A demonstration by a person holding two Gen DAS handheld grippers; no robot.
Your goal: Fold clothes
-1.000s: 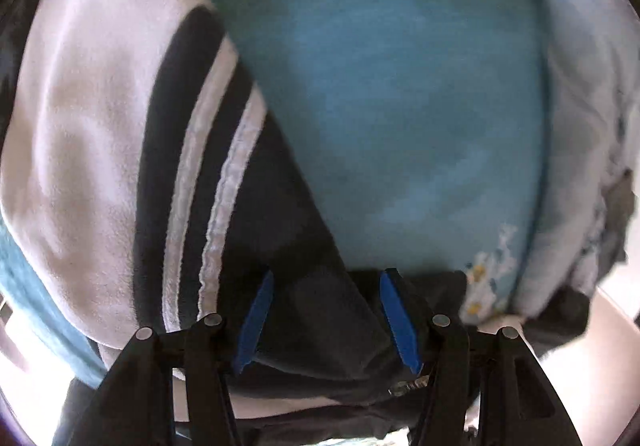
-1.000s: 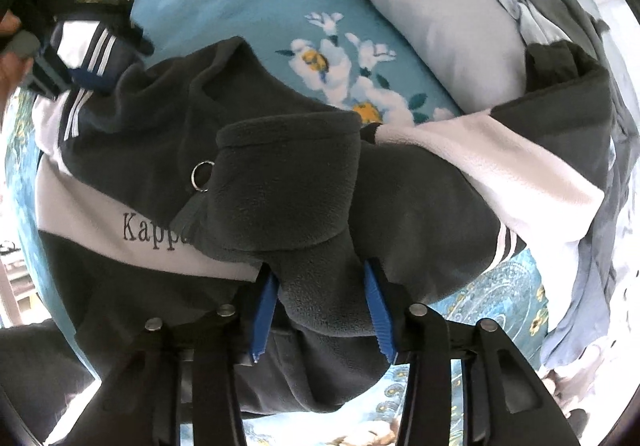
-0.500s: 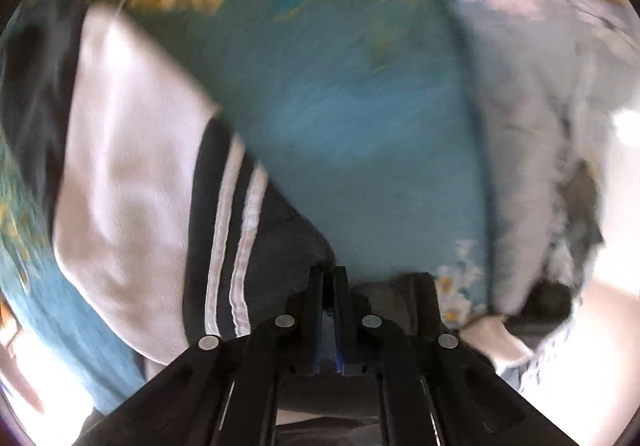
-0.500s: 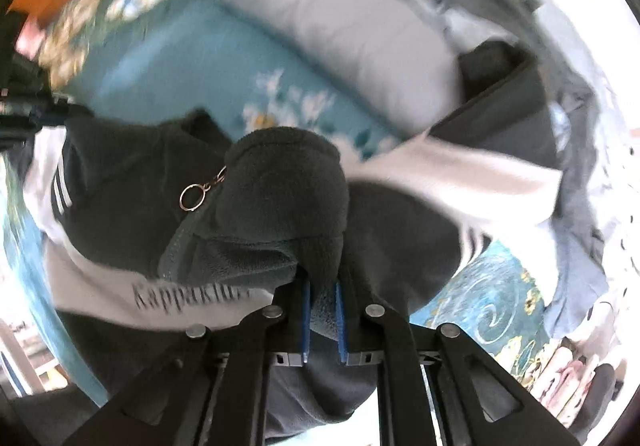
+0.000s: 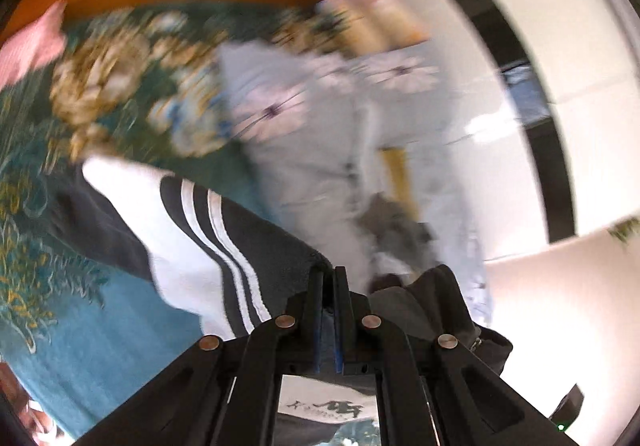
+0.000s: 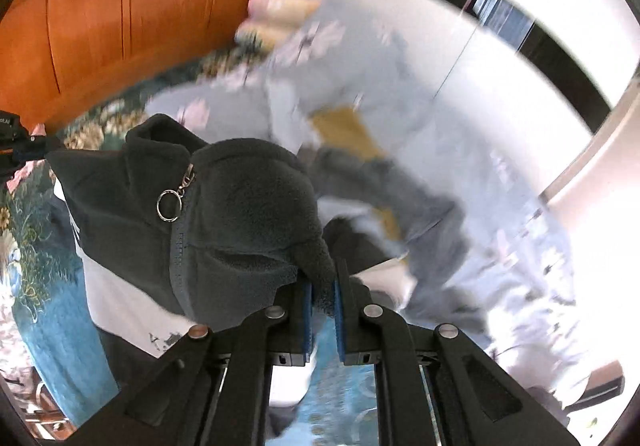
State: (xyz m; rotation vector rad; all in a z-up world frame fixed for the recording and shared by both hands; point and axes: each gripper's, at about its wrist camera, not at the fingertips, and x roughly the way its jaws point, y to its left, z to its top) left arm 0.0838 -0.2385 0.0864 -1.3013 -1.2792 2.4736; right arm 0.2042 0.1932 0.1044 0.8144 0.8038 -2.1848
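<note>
A dark grey fleece jacket (image 6: pixel 240 214) with white panels and a ring zip pull (image 6: pixel 168 206) hangs lifted above the bed. My right gripper (image 6: pixel 323 288) is shut on a fold of its fleece near the collar. In the left wrist view, the jacket's sleeve (image 5: pixel 192 230), white with black stripes, trails off to the left. My left gripper (image 5: pixel 328 278) is shut on the dark fabric at its tip. A strip of the jacket's lettering shows below, between the gripper's arms. The rest of the body is hidden under both grippers.
A teal floral bedspread (image 5: pixel 100 342) lies below. A heap of pale blue-grey clothes (image 6: pixel 400 174) covers the bed's far side, with a mustard piece (image 6: pixel 344 126) in it. An orange wooden headboard (image 6: pixel 120 26) and white wall stand behind. The other gripper's edge (image 6: pixel 12 138) shows at left.
Both grippers, open a second ago, closed on the jacket and lifted it. Both views have tilted up from the bedspread towards the headboard and wall, and the frames are blurred by motion.
</note>
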